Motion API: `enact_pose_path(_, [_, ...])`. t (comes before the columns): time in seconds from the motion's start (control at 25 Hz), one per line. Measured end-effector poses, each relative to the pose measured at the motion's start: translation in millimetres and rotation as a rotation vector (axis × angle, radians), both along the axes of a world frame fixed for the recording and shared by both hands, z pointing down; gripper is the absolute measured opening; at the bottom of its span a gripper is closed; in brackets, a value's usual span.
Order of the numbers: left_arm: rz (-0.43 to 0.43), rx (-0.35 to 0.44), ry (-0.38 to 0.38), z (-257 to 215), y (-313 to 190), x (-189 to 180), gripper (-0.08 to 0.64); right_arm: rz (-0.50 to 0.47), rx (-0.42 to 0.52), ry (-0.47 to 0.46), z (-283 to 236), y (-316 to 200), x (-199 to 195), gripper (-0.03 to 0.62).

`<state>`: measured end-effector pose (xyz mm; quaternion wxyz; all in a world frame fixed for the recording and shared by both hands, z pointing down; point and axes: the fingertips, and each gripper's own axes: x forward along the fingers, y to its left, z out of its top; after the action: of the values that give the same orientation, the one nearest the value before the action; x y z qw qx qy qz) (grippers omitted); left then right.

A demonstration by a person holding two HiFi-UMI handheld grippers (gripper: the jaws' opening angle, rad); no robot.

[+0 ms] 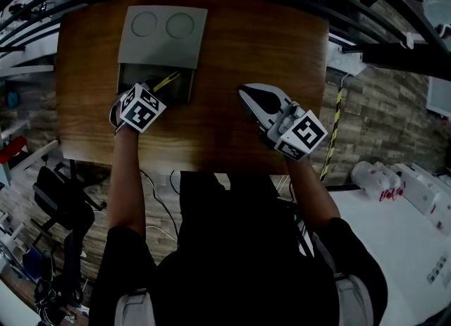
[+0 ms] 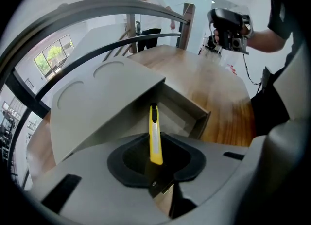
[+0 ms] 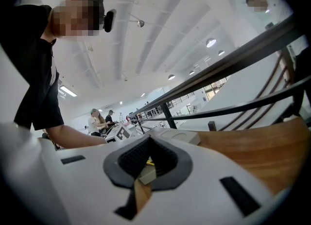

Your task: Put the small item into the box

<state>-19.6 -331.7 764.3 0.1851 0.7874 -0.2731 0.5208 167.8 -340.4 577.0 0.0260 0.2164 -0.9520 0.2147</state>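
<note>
A grey box (image 1: 156,82) lies at the table's far left, its lid (image 1: 162,36) folded back with two round dents in it. My left gripper (image 1: 155,89) is shut on a yellow utility knife (image 1: 167,80), which it holds over the box's open compartment. In the left gripper view the knife (image 2: 155,136) sticks out of the gripper (image 2: 155,163) toward the box's inside (image 2: 181,113), below the raised lid (image 2: 104,100). My right gripper (image 1: 248,97) hovers over the table to the right, shut and empty. In its own view the right gripper (image 3: 147,162) faces the box (image 3: 180,135).
The wooden table (image 1: 232,50) has bare surface between and beyond the grippers. A dark railing (image 2: 97,12) runs past the table's far side. White tables (image 1: 394,233) and cables are on the floor around. People stand at benches (image 3: 99,122) in the background.
</note>
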Motion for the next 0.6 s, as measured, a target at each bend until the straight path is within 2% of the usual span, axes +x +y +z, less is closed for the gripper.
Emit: enact_pose_path(0.6, [-0.013,-0.047,-0.043,8.7,-2.4,-0.2,0.077,0.007,-0.012,-0.006,5.7,0.6,6.2,0.011])
